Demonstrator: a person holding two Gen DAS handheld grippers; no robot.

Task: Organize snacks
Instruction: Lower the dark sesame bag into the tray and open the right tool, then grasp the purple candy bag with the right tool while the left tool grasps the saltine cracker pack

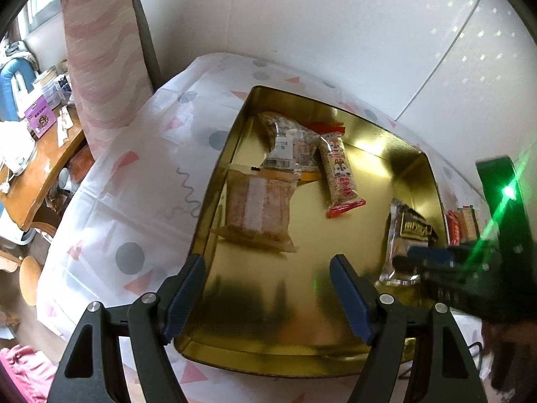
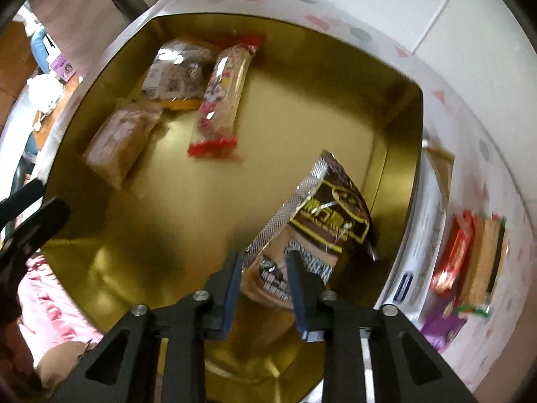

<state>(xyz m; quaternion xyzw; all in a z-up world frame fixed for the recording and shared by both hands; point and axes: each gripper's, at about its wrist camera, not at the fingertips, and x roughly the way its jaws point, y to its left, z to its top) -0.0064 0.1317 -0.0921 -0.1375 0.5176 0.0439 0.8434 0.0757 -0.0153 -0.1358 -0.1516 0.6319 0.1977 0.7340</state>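
Snack packet, dark brown, hangs tilted inside the gold tin, near its right wall, pinched in my closed right gripper. My left gripper gapes empty above the tin's near edge.

Both pictures are bright, and the light seems to come from above. The gold tin shines like a mirror, with a white glare spot on its far wall and dark smudgy shadows on its floor near the camera. A green light glows at the right of the left wrist view and throws a thin green streak. The right wrist view is blurry, so the red-ended snack looks smeared (its letters cannot be read). The round lens bends everything, and the corners go black.
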